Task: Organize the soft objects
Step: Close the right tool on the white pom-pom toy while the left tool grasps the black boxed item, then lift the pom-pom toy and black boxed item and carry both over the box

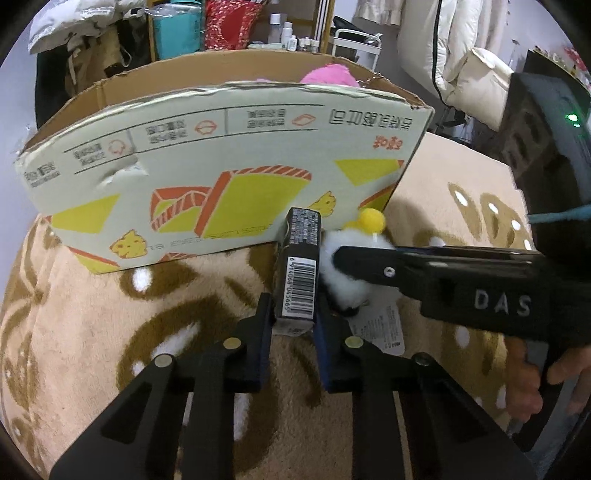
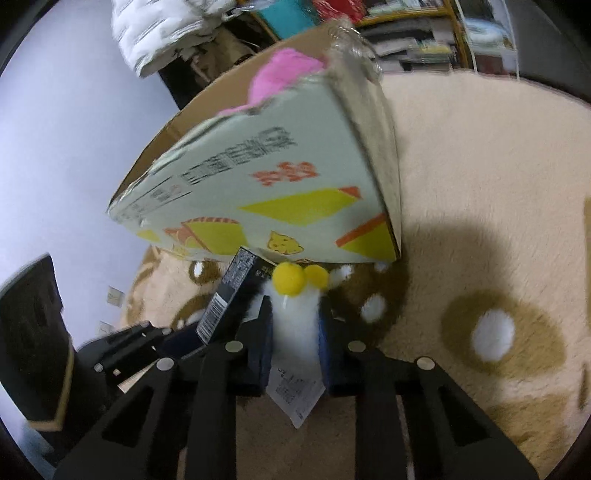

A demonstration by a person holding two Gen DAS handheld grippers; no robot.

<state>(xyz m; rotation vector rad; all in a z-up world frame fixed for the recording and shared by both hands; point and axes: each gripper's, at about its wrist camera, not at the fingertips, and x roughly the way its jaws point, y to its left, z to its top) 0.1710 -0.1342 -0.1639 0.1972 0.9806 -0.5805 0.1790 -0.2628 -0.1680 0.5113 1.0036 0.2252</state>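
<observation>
A small black carton with a barcode (image 1: pixel 300 273) stands between the pads of my left gripper (image 1: pixel 293 314), which is shut on it. Right beside it lies a white fluffy plush toy (image 1: pixel 341 280) with yellow pom-poms (image 1: pixel 372 220) and a paper tag (image 1: pixel 380 325). My right gripper (image 2: pixel 295 325) is shut on that white plush (image 2: pixel 295 321); its yellow pom-poms (image 2: pixel 290 278) stick out past the fingertips. The black carton (image 2: pixel 231 295) leans at the plush's left in the right wrist view. Both sit on a beige patterned blanket (image 1: pixel 110 314), just in front of the cardboard box (image 1: pixel 221 166).
The open cardboard box (image 2: pixel 280 192) holds a pink plush (image 1: pixel 330 75) that peeks over its rim. Behind it stand shelves with bottles (image 1: pixel 288 35), bags and white padded coats (image 1: pixel 454 55). A person's hand (image 1: pixel 524 380) grips the right tool. A dark block (image 2: pixel 33 332) stands at the left.
</observation>
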